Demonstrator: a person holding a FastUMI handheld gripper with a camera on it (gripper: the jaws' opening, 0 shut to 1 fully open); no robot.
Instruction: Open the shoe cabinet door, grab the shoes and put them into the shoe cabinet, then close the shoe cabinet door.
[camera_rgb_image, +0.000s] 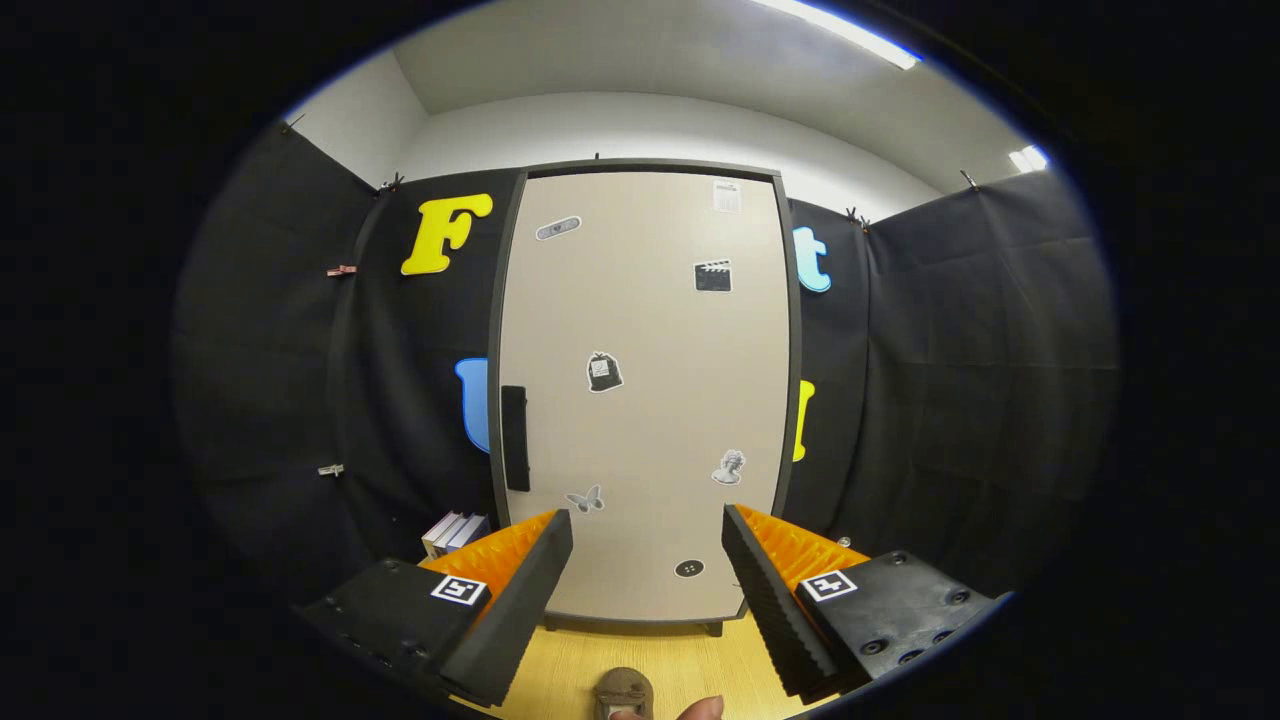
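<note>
The shoe cabinet (645, 400) stands straight ahead, tall and beige with a dark frame, its door shut. A black vertical handle (514, 437) sits on the door's left edge, and several small stickers dot the door. My gripper (648, 530) is open, its two fingers spread wide with only air between them, some way short of the door's lower part. On the wooden floor (700, 665) below and between the fingers lies a brownish shoe (624, 692), partly cut off. A fingertip of a person (700, 709) shows beside it.
Black cloth walls enclose the booth on both sides of the cabinet. A few books (455, 531) stand on the floor to the cabinet's lower left, behind my left finger. The cabinet rests on short feet above the wooden floor.
</note>
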